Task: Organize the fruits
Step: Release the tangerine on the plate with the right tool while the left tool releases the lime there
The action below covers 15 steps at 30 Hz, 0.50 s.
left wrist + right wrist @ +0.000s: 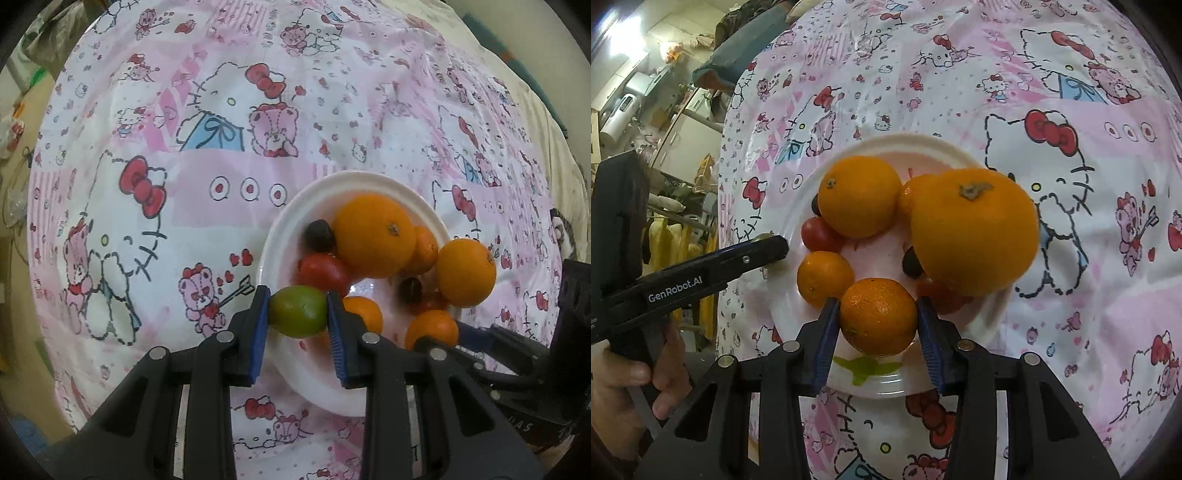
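Observation:
A white plate (pixel 284 229) on a Hello Kitty cloth holds two large oranges (pixel 373 236), small mandarins, red tomatoes (pixel 323 271) and dark grapes (pixel 320 236). My left gripper (pixel 297 314) is shut on a small green fruit (pixel 297 312) at the plate's near-left rim. My right gripper (pixel 878 317) is shut on a small mandarin (pixel 878 315) over the plate's (pixel 798 206) near side. In the right wrist view the left gripper (pixel 772 245) reaches in from the left, with a sliver of the green fruit showing. The largest orange (pixel 975 232) lies at the plate's right.
The pink and white cloth (pixel 184 206) covers the whole table. In the right wrist view a cluttered room with furniture (pixel 665 122) lies beyond the table's left edge. A hand (pixel 631 380) holds the left gripper's handle.

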Tool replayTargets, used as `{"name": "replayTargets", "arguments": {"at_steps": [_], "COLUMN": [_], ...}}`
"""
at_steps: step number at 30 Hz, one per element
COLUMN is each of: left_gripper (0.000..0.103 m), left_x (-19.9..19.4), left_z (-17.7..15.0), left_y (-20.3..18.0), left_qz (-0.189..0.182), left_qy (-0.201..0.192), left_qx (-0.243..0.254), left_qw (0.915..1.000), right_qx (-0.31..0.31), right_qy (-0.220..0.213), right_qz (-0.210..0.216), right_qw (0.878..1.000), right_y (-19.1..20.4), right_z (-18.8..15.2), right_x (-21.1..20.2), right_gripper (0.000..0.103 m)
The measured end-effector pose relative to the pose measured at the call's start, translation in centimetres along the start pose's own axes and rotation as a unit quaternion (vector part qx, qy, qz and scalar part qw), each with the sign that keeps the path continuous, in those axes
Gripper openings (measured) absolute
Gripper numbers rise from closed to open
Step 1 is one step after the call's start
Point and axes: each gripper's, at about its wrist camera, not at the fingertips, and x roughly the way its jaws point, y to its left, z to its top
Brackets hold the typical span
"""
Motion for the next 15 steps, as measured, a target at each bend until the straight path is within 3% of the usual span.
{"name": "replayTargets", "arguments": {"at_steps": [10, 11, 12, 13, 15], "left_gripper": [0.027, 0.027, 0.027, 0.027, 0.027], "left_x": [0.7, 0.9, 1.0, 1.1, 1.2], "left_z": [0.5, 0.5, 0.5, 0.5, 0.6], "left_y": [-0.8, -0.8, -0.8, -0.8, -0.9], "left_qz": [0.007, 0.008, 0.007, 0.007, 0.009], "left_qy": [0.005, 0.008, 0.010, 0.011, 0.014], "left_qx": [0.007, 0.006, 0.005, 0.004, 0.003], "left_qw": [0.9999, 0.9999, 0.9999, 0.9999, 0.9999], "right_qx": [-0.017, -0.020, -0.025, -0.030, -0.040], "right_qy": [0.015, 0.017, 0.017, 0.013, 0.003], "right_qz": [-0.001, -0.006, -0.007, -0.006, -0.007], "right_qw": [1.000, 1.000, 1.000, 0.999, 0.999], "right_y": [0.8, 0.9, 1.1, 1.2, 1.5], "right_z": [-0.5, -0.5, -0.7, -0.8, -0.9], "right_x": [0.6, 0.6, 0.6, 0.4, -0.1], "right_gripper": [0.046, 0.049, 0.064, 0.070, 0.074]}}
